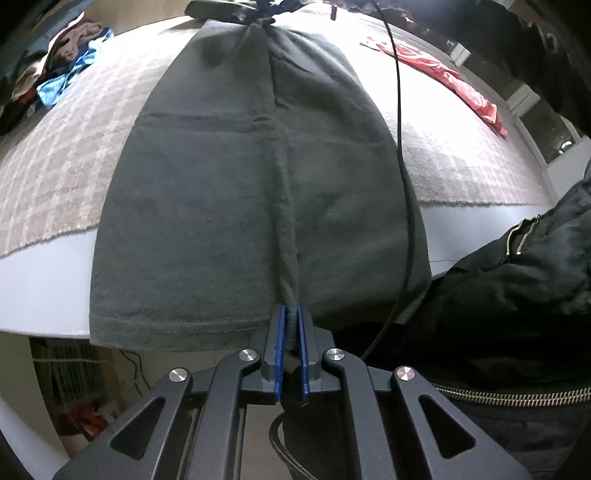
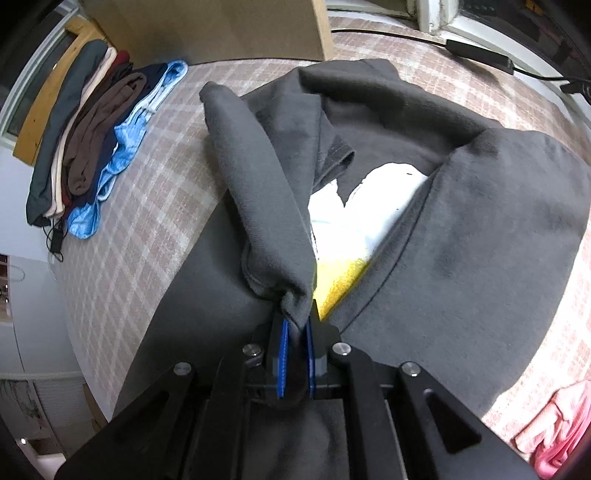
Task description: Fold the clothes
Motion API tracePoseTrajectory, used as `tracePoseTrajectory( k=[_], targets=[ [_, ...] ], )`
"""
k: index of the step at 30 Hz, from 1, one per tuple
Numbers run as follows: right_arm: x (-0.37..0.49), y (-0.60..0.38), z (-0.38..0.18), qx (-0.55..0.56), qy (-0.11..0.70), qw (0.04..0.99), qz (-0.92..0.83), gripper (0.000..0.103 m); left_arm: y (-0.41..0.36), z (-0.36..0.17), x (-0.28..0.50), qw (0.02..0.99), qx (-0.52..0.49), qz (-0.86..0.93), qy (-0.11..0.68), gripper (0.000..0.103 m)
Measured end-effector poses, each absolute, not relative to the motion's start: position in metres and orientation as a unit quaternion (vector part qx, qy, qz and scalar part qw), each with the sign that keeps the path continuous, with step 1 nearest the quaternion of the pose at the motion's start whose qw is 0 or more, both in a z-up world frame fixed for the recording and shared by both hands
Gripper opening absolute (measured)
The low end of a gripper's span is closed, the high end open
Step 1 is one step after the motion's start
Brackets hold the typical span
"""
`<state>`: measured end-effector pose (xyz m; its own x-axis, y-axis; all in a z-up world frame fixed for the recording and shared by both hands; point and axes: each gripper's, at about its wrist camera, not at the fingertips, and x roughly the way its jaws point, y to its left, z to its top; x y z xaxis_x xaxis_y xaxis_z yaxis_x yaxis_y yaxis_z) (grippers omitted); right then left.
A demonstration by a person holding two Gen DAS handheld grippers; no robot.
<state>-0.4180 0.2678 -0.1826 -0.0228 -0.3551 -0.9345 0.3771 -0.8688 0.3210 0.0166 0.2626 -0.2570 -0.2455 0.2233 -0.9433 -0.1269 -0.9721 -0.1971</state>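
Observation:
A dark grey T-shirt [image 1: 229, 192] lies stretched lengthwise over a checked pink-and-white cloth on the table, its hem hanging past the near edge. My left gripper [image 1: 291, 314] is shut on a pinched ridge of fabric at the hem. At the shirt's far end the right gripper [image 1: 264, 11] is only a small dark shape. In the right wrist view my right gripper [image 2: 297, 325] is shut on a bunched fold of the same grey T-shirt [image 2: 480, 229]. The fold is lifted, and a white and yellow print [image 2: 354, 229] shows under it.
A stack of folded clothes [image 2: 92, 147] with a blue piece on top lies at the left. A pink-red garment [image 1: 443, 74] rests at the right, seen again as pink cloth [image 2: 554, 435]. A black cable [image 1: 400, 147] crosses the shirt. A person's dark jacket sleeve [image 1: 517, 288] is near right.

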Motion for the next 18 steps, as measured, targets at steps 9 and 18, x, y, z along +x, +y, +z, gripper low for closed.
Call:
tracePoseTrajectory(
  k=[9, 18],
  targets=[
    [-0.384, 0.289, -0.083, 0.563, 0.036, 0.266, -0.782, 0.026, 0.194, -0.198, 0.016, 0.057, -0.578, 0.809, -0.086, 0.017],
    [-0.417, 0.216, -0.061, 0.515, 0.101, 0.283, -0.803, 0.036, 0.16, -0.192, -0.051, 0.093, -0.553, 0.822, -0.099, 0.017]
  ],
)
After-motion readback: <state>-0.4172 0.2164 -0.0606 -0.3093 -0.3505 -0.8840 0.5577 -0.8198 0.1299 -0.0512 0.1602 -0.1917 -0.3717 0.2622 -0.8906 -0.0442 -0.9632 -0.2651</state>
